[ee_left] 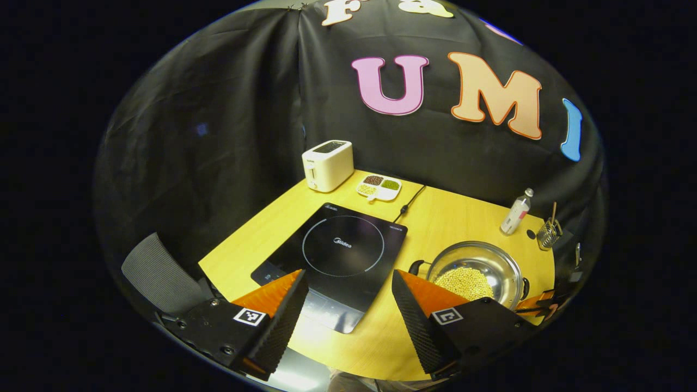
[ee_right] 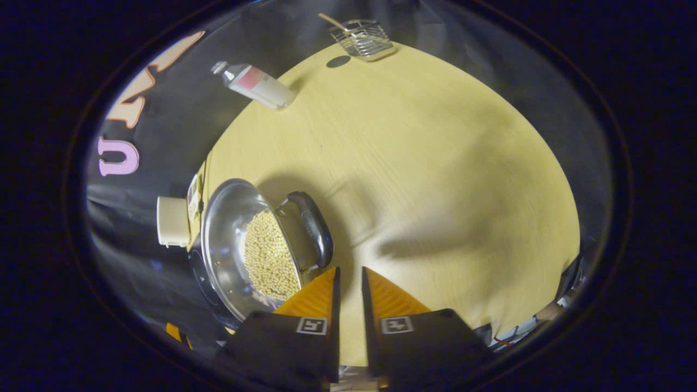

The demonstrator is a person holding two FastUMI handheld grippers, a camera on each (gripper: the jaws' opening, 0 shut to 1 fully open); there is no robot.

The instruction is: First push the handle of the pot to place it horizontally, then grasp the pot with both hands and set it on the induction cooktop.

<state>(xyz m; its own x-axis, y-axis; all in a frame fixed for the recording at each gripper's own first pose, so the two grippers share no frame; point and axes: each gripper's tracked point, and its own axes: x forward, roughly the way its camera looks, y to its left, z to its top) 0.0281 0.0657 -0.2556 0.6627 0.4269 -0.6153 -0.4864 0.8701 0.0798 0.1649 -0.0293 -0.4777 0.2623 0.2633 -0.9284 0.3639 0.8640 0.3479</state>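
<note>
Stainless steel is what you are working with: the pot [ee_left: 479, 275] sits on the yellow worktop [ee_left: 452, 218] to the right of the black induction cooktop [ee_left: 340, 256], well off its glass, and it holds a layer of pale yellow beans [ee_left: 464, 283]. In the left gripper view your left tongs [ee_left: 346, 277] hang above the near edge of the cooktop with their jaws spread wide and nothing between them; the cooktop's ringed cooking zone lies just beyond the gap, and the pot stands just behind the right-hand finger. A white toaster [ee_left: 327, 165] stands at the far corner of the worktop, with a small divided dish [ee_left: 379, 188] of coloured grains beside it and a black cable [ee_left: 411, 198] running back from the cooktop. Farther right you have a small bottle [ee_left: 517, 211] and a wire basket [ee_left: 549, 233] near the back edge. In the right gripper view your right tongs [ee_right: 348, 272] are nearly closed, only a thin slit left between the tips, gripping nothing. Their left tip sits just beside the lower end of the pot's black side handle [ee_right: 313, 228], which stands out from the pot rim; you cannot tell from here whether the tip touches it. The pot [ee_right: 223, 239] fills the left of that view, beans [ee_right: 267, 256] inside, with bare worktop [ee_right: 435, 179] stretching away to the right.
</note>
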